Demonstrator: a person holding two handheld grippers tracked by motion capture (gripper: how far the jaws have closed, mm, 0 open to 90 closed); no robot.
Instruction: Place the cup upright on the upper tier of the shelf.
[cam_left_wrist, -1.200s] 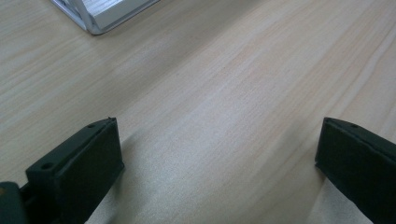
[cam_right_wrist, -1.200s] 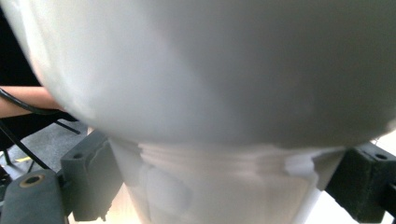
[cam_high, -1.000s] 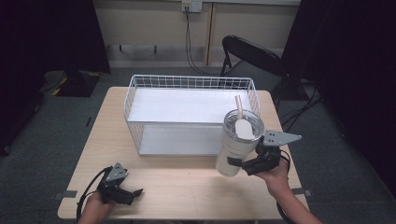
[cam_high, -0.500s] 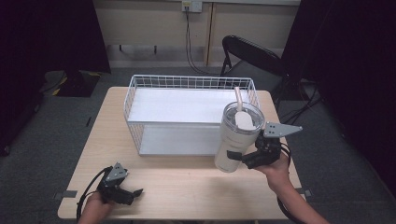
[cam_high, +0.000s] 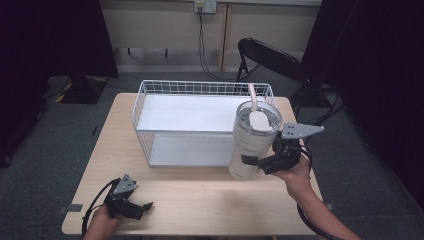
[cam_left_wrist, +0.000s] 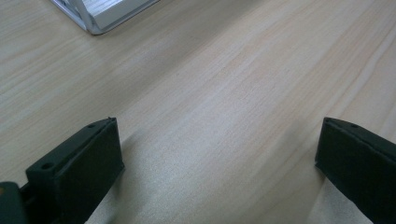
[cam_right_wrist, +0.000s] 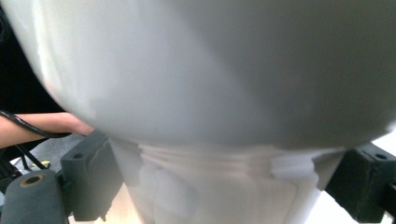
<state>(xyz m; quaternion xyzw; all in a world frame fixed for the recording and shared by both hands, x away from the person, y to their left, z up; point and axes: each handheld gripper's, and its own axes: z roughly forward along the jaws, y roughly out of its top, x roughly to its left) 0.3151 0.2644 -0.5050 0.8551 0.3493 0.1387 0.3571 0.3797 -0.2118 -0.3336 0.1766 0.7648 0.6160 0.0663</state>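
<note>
Light wooden table (cam_high: 210, 200) under a white wire basket (cam_high: 200, 120).

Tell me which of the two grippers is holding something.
The right gripper: its jaws clamp the lower body of the white tumbler, lifted beside the wire basket. The left gripper sits open over the bare table.

Tumbler (cam_right_wrist: 224, 93) top beyond right-claw view's edge

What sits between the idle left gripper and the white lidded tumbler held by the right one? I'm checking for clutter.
Only bare wooden table in the high view, between left gripper and tumbler.
</note>
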